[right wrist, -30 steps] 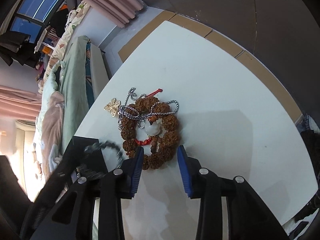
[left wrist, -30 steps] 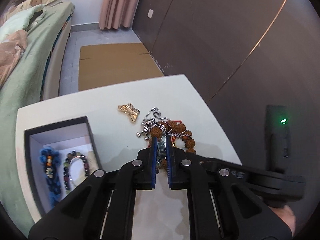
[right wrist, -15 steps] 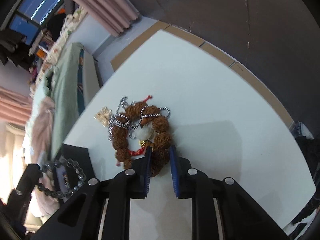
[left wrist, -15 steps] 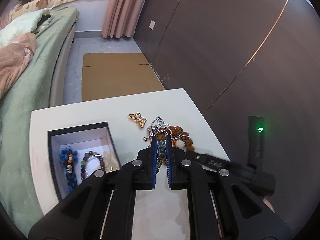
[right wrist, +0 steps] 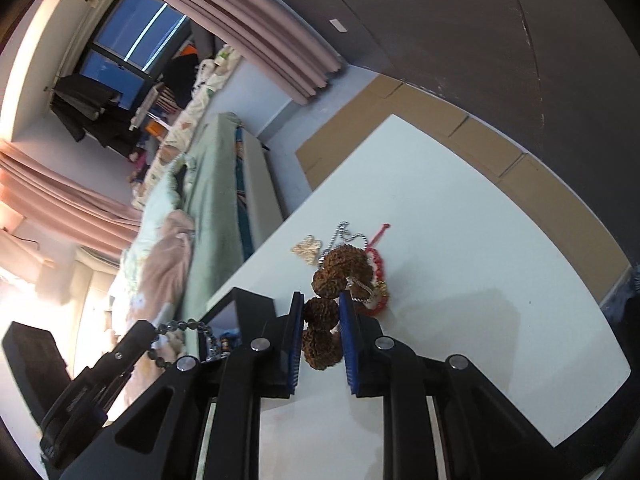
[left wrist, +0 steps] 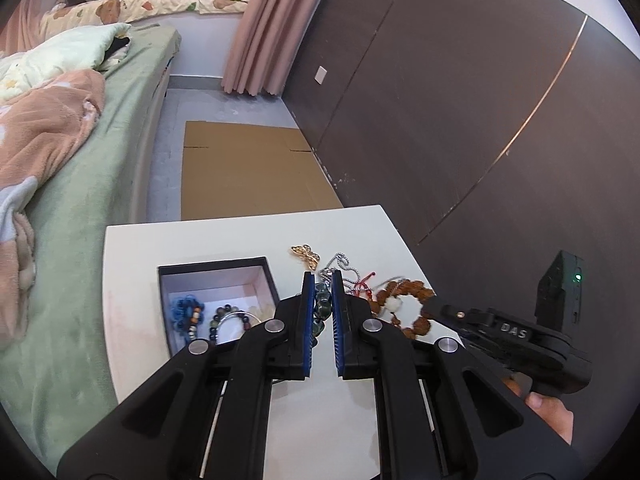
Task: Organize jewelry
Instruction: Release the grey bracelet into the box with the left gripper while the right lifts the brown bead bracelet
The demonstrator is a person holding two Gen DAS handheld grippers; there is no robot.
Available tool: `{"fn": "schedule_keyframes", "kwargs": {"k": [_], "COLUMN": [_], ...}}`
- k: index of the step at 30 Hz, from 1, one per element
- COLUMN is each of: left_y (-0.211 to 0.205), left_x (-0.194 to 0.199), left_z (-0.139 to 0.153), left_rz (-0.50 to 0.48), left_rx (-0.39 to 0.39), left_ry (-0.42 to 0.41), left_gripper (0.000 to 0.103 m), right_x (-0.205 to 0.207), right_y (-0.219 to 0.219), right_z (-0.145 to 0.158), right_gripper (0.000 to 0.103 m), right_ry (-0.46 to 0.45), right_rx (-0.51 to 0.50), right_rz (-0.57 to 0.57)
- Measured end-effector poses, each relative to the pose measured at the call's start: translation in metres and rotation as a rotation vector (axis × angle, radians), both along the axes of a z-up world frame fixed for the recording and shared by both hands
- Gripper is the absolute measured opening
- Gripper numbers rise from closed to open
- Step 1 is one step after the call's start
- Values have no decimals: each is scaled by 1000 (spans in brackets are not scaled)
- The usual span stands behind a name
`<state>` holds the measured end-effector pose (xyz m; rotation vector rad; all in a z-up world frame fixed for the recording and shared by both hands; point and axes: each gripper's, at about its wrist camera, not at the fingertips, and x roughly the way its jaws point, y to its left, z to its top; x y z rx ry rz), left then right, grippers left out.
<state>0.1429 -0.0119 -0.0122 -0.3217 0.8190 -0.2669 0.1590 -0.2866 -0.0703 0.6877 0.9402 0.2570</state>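
Bedroom with a green-covered bed (left wrist: 100,184), pink curtains (left wrist: 264,28) and a dark panelled wall; a white counter (left wrist: 248,232) stands beside the bed. A black-rimmed box (left wrist: 218,270) sits near the counter's bed-side edge and already holds a blue bracelet (left wrist: 186,312) and a dark mixed-bead bracelet (left wrist: 230,318). The left gripper (left wrist: 322,300) has its jaws closed on a strand of dark green glassy beads (left wrist: 322,306), which hangs in a loop in the right wrist view. The right gripper (right wrist: 320,336) has its jaws clamped on a bracelet of large, rough brown seed beads (right wrist: 324,312), with a white bead and red cord (right wrist: 378,268) trailing. A silver ball chain (left wrist: 340,266) and a gold butterfly brooch (left wrist: 306,255) lie near the counter's middle. Both strands are probably light, limp and free to swing; the smooth beads may slip, so holding across a single bead seems safest.
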Motion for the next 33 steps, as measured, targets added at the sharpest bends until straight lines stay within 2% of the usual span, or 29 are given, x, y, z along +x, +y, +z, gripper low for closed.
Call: {"fn": "schedule_keyframes", "kwargs": {"k": [9,12,14,15,16,20,24,29,33], "left_y": [24,34,38,40,44,54,64,71,77], "left_x": [-6,-5,-4,-5,-6,-7,-7,-7,-6], "left_z": [5,3,2,1,3,7,7,10,10], "left_rz": [37,48,56,67,89,114,146,154,164], "left_rx": [-8,-33,-49,-51,-48,-51,-52,-62,-73], "left_ry": [1,15,25,27,13,-2,2,-6,-6], "left_gripper": [9,10,26,55,68,69,78,80,80], "right_x": [-24,-25,-24,-23,-24,-19,-13,-9,1], "right_y": [3,10,19,23,27,50,76,103,131], "right_z": [42,48,50,51,51,50,46,38,24], "right_gripper": [17,17,18,18,18,18,18,18,22], "right_ry": [-195,-222,-232,-234,-236,-240,-243,-229,-182], "right_rx": [84,103,114,117,118,121,119,90,71], "right_rz": [35,54,74,84,93,137,181,212,246]}}
